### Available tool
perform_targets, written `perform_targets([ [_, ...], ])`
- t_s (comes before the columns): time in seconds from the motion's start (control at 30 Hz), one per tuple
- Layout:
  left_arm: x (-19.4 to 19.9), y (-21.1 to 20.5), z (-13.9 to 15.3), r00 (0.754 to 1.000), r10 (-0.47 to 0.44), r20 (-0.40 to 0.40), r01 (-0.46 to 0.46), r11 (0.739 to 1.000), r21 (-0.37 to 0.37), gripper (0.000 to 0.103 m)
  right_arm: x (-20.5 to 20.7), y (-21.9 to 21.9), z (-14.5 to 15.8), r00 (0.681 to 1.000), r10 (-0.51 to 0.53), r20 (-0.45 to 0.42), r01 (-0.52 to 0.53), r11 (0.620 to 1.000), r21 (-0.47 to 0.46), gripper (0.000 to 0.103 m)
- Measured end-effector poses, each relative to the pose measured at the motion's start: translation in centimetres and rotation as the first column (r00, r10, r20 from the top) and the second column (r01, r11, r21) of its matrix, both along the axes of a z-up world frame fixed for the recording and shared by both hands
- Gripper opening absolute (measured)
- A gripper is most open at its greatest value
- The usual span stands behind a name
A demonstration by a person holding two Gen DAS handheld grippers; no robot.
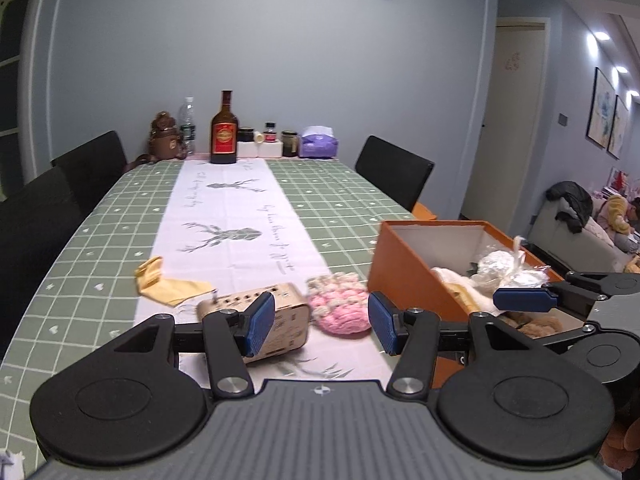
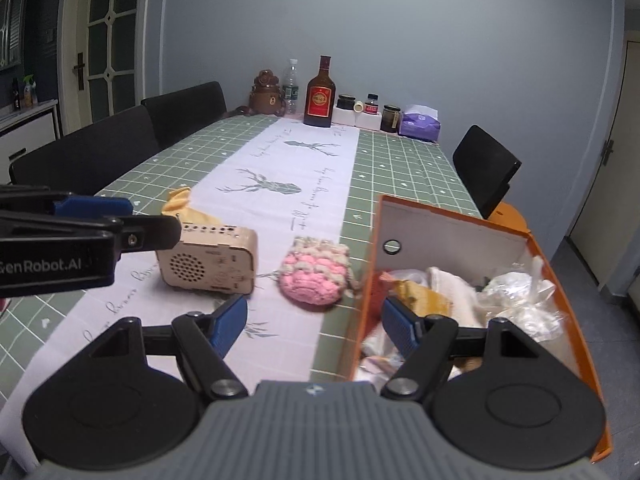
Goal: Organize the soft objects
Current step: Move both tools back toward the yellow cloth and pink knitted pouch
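1. The left gripper (image 1: 321, 322) stands open, with nothing between its blue pads. The right gripper (image 2: 315, 326) is also open and empty; its right finger hangs over the orange box (image 2: 562, 280), its left finger over the white runner (image 2: 280, 184).
2. Just ahead of the left gripper, between its two fingers, lies one pink and cream knitted pouch (image 1: 340, 302) on the runner. Its long axis runs from the gripper away toward the far end of the table (image 1: 92, 240); the cream, narrower end points away.
3. Just left of the pouch, behind the left finger, stands one small beige radio (image 1: 276, 316). Its speaker side faces the grippers in the right wrist view.
4. Further ahead and left lies one yellow cloth (image 1: 168, 282), crumpled, partly on the runner.
5. To the right of the pouch stands the one orange box, open on top. Inside it I see white plastic bags (image 2: 516, 288), a cream cloth (image 2: 452, 284) and something brown; I cannot count them exactly.
6. At the far end are one brown bottle (image 1: 224, 132), one clear water bottle (image 1: 187, 122), one brown figure (image 1: 164, 136), some small jars and one purple tissue pack (image 1: 319, 142).
7. Three black chairs are in view.
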State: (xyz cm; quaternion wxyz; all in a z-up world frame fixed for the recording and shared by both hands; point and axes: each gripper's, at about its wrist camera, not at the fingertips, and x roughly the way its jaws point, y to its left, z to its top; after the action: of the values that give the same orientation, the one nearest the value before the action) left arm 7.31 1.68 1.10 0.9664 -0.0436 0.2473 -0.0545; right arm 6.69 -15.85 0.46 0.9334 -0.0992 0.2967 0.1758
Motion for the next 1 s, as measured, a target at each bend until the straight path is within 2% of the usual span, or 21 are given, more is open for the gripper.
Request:
perform_targets([
  [0.27,-0.3,3.5,-1.7,0.996,0.068,-0.058,-0.070,0.997,-0.023,0.063,0.1,3.2,-1.8,0.998,0.066,-0.021,-0.067,0.997,-0.025,0.073],
  [0.4,0.2,4.7,-2.2,0.994,0.074,-0.086,-0.077,0.997,-0.031,0.063,0.8,4.4,-2.6,0.994,0.094,-0.053,-0.096,0.994,-0.046,0.073],
  [0.53,1.2,5.5,-2.4,0.989,0.060,-0.137,-0.062,0.998,-0.012,0.063,1.9,5.6,-3.1,0.986,0.141,-0.091,-0.151,0.983,-0.109,0.073],
  [0.63,2.2,6.0,-2.2,0.984,0.050,-0.171,-0.052,0.999,-0.010,0.063,3.0,6.0,-2.7,0.978,0.176,-0.111,-0.191,0.971,-0.142,0.073],
  [0.8,3.8,6.8,-1.1,0.983,0.054,-0.175,-0.060,0.998,-0.031,0.063,5.9,5.8,-1.0,0.967,0.198,-0.158,-0.219,0.968,-0.127,0.073],
  [1.0,6.5,7.6,0.5,0.982,0.055,-0.180,-0.065,0.997,-0.049,0.063,8.8,6.6,1.3,0.966,0.220,-0.138,-0.241,0.957,-0.162,0.073],
])
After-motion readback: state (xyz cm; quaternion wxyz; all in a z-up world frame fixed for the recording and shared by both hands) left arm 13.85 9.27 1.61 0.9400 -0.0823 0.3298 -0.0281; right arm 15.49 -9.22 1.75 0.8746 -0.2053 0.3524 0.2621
